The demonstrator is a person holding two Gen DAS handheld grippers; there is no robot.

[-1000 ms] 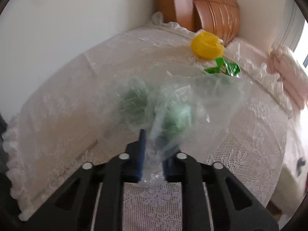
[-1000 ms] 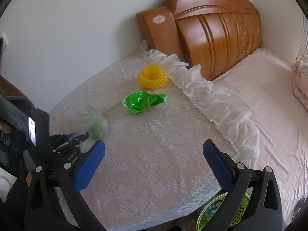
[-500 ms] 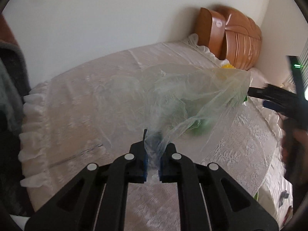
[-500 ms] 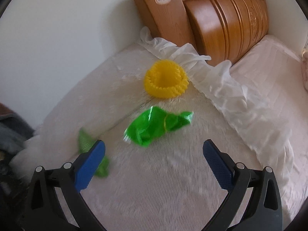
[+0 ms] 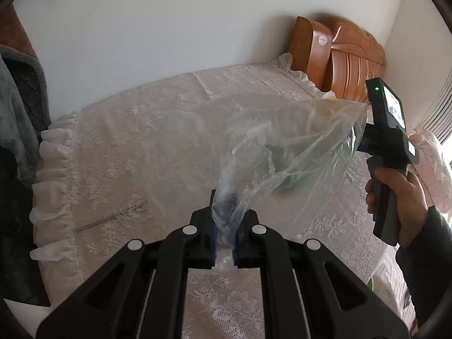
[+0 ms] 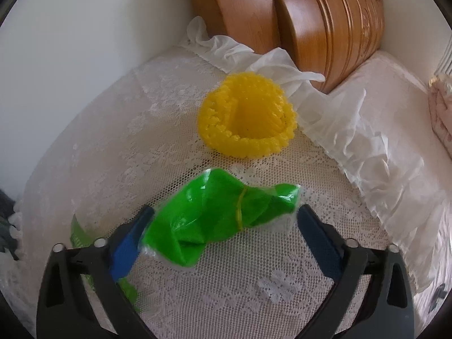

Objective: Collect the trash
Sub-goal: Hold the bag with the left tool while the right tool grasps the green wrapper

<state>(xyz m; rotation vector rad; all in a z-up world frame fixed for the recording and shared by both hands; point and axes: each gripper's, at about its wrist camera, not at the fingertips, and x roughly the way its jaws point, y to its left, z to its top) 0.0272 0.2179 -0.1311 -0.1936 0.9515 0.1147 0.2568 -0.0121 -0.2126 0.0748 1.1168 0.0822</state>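
clear bags (image 5: 282, 147): one
green wrappers (image 6: 223, 220): one
yellow baskets (image 6: 248, 115): one
headboards (image 6: 296, 17): one
grippers (image 6: 223, 234): two

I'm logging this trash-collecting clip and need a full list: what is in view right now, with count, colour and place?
Clear plastic bag: 1, transparent with something green inside, held up over the table.
Green wrapper: 1, bright green, tied with a yellow band, on the lace cloth between the right claw's fingers.
Yellow basket: 1, yellow, on the cloth beyond the wrapper.
Green scrap: 1, green, behind the right claw's left finger.
Lace tablecloth: 1, white, covering the table.
Headboard: 1, brown wood, against the wall.
Bed cover: 1, pale pink, right.
Grey cloth: 1, grey, far left.
Left claw: 1, black with blue pads, shut on the bag.
Right claw: 1, open around the wrapper.
Right hand: 1, gripping the claw's handle.
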